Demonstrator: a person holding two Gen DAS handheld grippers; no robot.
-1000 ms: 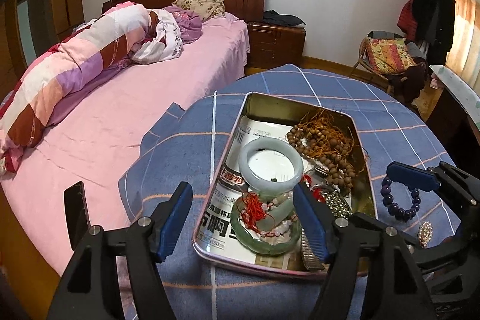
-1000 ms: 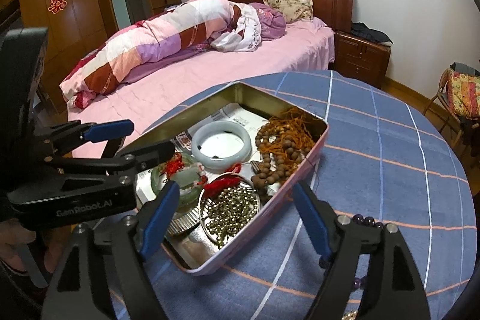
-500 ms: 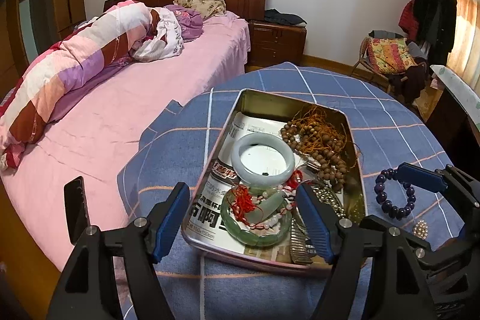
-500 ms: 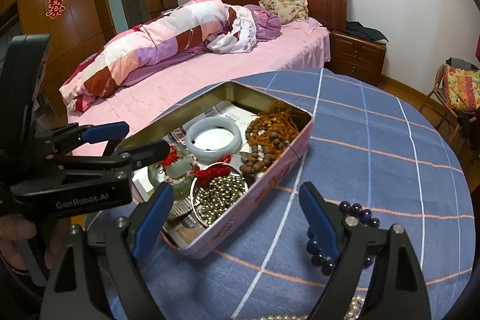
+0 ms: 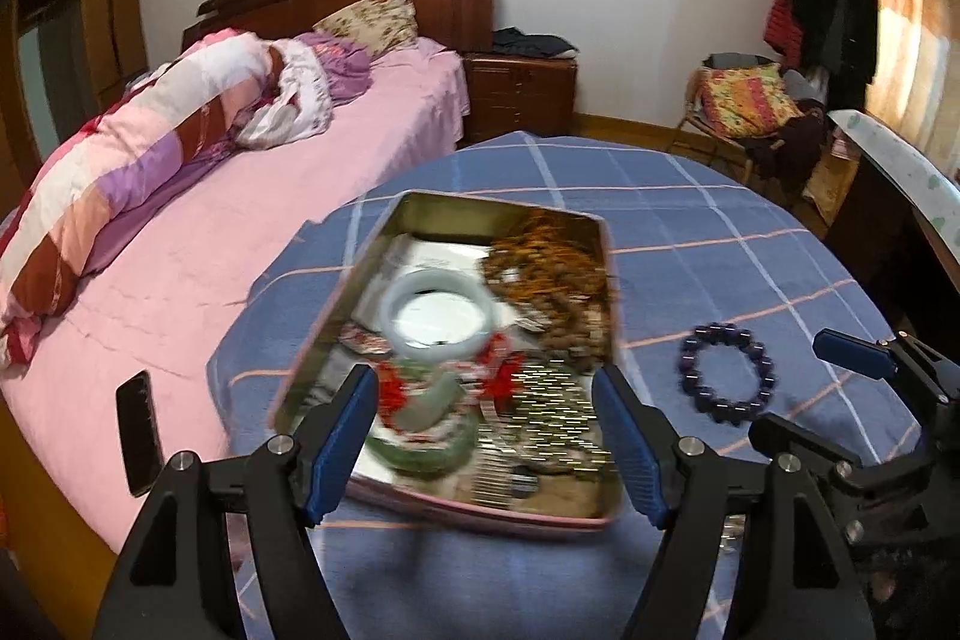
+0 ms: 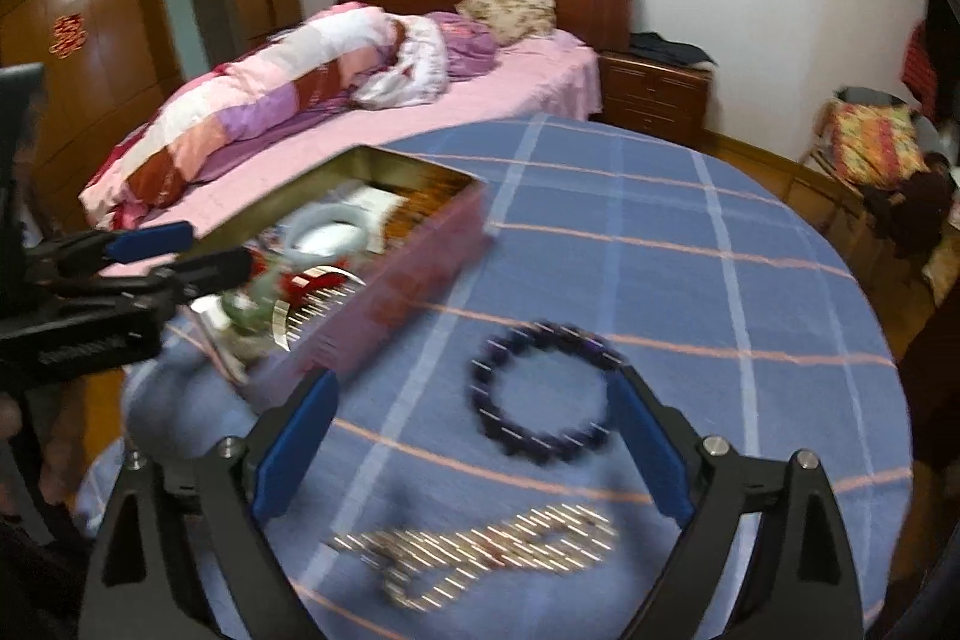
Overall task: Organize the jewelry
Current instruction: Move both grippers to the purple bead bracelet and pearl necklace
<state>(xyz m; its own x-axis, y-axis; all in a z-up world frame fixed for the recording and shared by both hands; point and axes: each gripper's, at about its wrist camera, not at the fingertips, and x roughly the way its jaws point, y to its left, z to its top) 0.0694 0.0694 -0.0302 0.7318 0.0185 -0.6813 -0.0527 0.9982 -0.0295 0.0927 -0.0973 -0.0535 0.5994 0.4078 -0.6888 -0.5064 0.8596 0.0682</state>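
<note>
Tin: a shallow metal tin point(image 5: 447, 214) sits on the left part of the round table point(image 5: 690, 220), its left edge near the table's rim beside the bed point(image 5: 252, 232).
Tin contents: a pale bangle point(image 5: 441, 307), a heap of brown beads point(image 5: 552, 274), a green bangle with red cord point(image 5: 420, 430) and a metal bracelet point(image 5: 552, 400), all crowded together; blur hides finer detail.
Purple bracelet: a ring of dark beads point(image 6: 543, 391) lies flat on the blue cloth, right of the tin and apart from it.
Gold piece: a sparkly chain or brooch point(image 6: 480, 550) lies on the cloth nearest the right camera; too blurred to name surely.
Left gripper: point(image 5: 486, 445) released, jaws wide, nothing between the pads; it hangs over the near end of the tin.
Right gripper: point(image 6: 471, 451) jaws opening and empty; it hovers over the cloth with the purple bracelet partly between the fingers in view, its right edge near the right finger point(image 6: 645, 451).
Step, as I judge: the loose pieces outside the tin remain to be sorted; the purple bracelet looks like the next pick.
Risk, pinch: round beads on an elastic ring may roll or squirt out if only one bead is caught.
Risk, cloth: a low approach could snag the cloth and drag the gold piece or the tin.
Risk, tin: a nudge from the left gripper could push the tin toward the table's rim.
Risk, tangle: dropping a piece onto the heap could knot it with cords and beads.
</note>
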